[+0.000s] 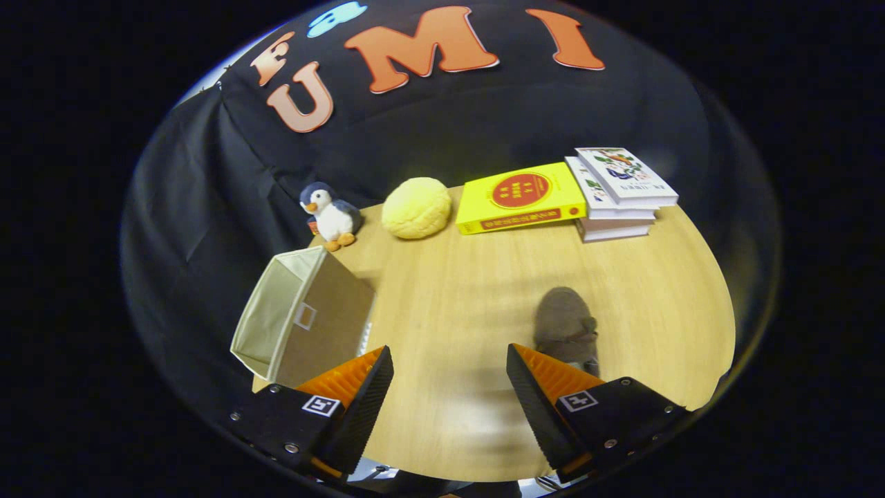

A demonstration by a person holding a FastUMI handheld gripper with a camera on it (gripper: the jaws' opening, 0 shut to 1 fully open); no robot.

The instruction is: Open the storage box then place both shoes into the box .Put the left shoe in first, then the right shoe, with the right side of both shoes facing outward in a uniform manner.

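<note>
A beige fabric storage box (304, 318) stands open on the wooden table (470, 290), just ahead of the left finger, with a small label window on its side. A grey-brown shoe (565, 325) lies on the table just beyond the right finger (546, 384), toe pointing away, its heel hidden behind that finger. My gripper (449, 363) is open above the table, with bare wood between its fingers. Whether a shoe lies inside the box is hidden by its wall.
Along the table's far edge sit a plush penguin (330, 216), a yellow round cushion (416, 207), a yellow book (520, 197) and a stack of white books (619, 194). Black cloth hangs behind.
</note>
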